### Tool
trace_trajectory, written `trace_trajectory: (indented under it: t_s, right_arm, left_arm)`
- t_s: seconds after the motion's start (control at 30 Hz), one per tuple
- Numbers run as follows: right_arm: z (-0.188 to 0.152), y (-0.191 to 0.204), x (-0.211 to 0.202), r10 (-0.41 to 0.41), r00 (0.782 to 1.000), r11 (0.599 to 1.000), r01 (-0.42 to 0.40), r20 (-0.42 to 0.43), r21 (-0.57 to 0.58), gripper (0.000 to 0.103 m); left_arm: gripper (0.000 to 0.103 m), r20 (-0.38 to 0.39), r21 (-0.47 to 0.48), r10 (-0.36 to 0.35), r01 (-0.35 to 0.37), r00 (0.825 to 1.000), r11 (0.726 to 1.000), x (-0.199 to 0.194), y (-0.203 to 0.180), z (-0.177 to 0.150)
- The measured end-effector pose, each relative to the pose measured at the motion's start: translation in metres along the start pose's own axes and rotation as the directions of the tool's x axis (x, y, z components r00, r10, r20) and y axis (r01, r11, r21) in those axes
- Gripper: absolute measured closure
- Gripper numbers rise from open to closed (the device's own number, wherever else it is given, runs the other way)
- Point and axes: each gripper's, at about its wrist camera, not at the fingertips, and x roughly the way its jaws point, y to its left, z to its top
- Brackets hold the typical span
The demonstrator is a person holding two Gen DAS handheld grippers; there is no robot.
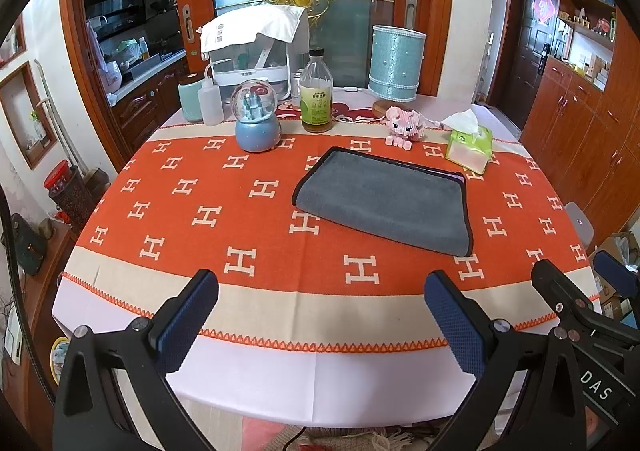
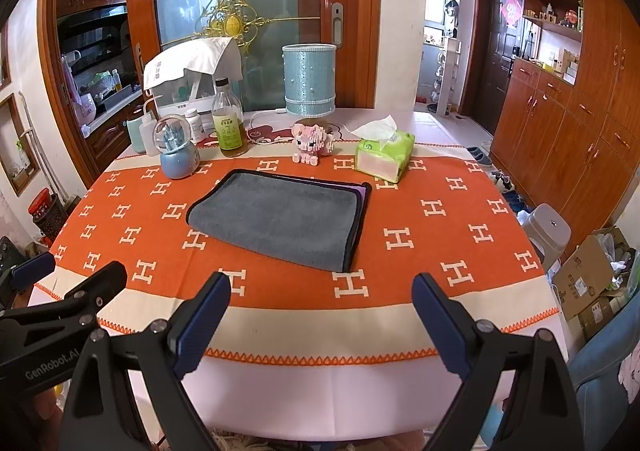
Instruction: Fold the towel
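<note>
A grey towel with black trim lies folded flat on the orange H-patterned tablecloth, its purple underside showing at the right edge. It also shows in the right wrist view. My left gripper is open and empty, held near the table's front edge, well short of the towel. My right gripper is open and empty, also near the front edge. The right gripper shows at the far right of the left wrist view; the left gripper shows at the far left of the right wrist view.
Behind the towel stand a snow globe, a glass bottle, a pink block pig, a green tissue pack, a blue cylindrical lamp and a white appliance. A grey stool and cardboard boxes stand right of the table.
</note>
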Motion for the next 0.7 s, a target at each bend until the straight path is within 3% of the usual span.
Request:
trace_trajectory:
  t_s: [0.7]
  right_arm:
    - [-0.0050,0.0012,0.0028,0.000,1.000,1.000,0.000,-0.007,0.000,0.010]
  left_arm:
    - [0.001,-0.008,-0.003,0.001,-0.001,1.000,1.000,0.0029,-0.0006,-0.0043]
